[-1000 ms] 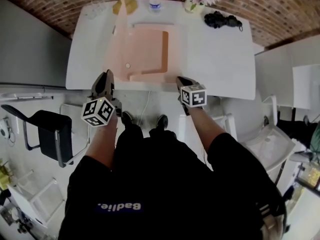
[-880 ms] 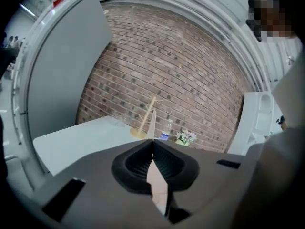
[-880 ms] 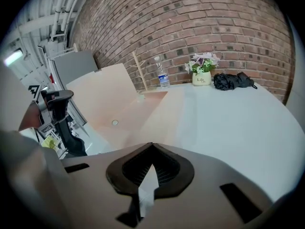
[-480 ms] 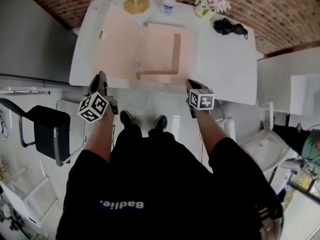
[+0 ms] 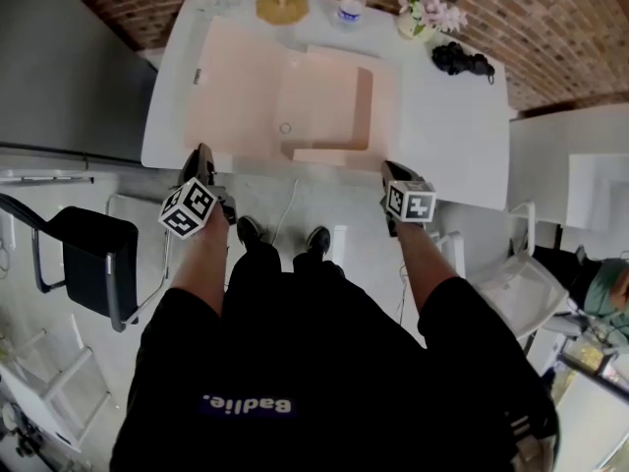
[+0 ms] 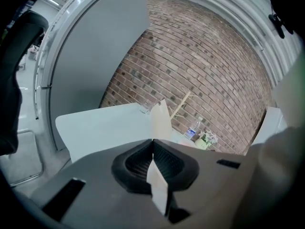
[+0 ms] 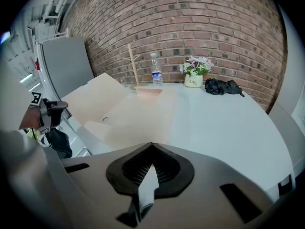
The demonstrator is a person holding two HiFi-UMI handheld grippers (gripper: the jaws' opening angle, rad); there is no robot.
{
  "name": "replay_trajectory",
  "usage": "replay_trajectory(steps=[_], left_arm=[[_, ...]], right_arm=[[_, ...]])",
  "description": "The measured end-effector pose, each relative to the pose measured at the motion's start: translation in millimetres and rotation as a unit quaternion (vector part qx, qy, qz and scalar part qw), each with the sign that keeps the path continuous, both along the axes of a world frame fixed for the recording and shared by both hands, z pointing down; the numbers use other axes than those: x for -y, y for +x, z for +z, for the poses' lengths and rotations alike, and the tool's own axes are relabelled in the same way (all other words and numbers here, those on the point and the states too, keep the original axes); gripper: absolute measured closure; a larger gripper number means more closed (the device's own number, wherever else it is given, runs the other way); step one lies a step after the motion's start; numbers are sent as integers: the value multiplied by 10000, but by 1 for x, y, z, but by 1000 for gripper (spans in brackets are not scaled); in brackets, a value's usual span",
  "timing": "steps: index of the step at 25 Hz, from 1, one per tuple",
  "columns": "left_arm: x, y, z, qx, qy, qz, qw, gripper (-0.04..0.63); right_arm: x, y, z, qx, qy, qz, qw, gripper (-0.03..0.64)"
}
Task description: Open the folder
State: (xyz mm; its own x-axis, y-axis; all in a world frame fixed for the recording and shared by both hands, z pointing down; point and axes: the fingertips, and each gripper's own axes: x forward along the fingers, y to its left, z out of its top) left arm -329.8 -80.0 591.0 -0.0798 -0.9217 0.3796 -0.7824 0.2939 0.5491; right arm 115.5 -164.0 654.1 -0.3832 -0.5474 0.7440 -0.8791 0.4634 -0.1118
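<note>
Pale pink card, thin: the folder (image 5: 295, 91) is judged light, fairly stiff across each panel, easily creased at the folds, and likely to slide on the smooth white surface (image 5: 447, 136). It is seen opened out on the left half of the surface. The left flap (image 5: 231, 82) is swung wide and appears somewhat raised rather than fully flat. A pocket rim (image 5: 366, 106) runs along the right panel, and a small round stud (image 5: 285, 128) is seen near the front edge.

A free flap edge is judged the best hold, pinched lightly, with the other panel pressed down.

The left gripper (image 5: 203, 152) is held just short of the near edge, tilted slightly downward, fingers clenched on nothing. The right gripper (image 5: 392, 169) is held at the same edge, pitched more steeply, fingers closed and empty. The folder is touched by neither.
</note>
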Motion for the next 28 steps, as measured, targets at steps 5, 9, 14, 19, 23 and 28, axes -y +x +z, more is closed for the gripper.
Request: replay_trajectory(steps=[5,9,14,19,23,28], left_arm=[[-2,-15,26,-235,-243,-24,9994,588],[-2,-23,47,-478,-398,-75,9980,583],[-1,-33,69,-591,-642,-121,9961,572],[-4,-36,82,-772,-828,-189,9934,564],[-8,-37,93,-938,-993,-257,9903,557],[-10,-39,99,-1062,-1018,-313,9886,552]], right_arm=[[0,2,2,-205,-21,53,9998,589],[-1,2,0,-313,-4,139,9994,589],[1,1,-1,-409,-14,151,9990,589],[1,1,-1,-485,-21,170,9987,589],[0,1,-1,-492,-25,183,9986,589],[0,0,0,-439,-22,179,9989,589]])
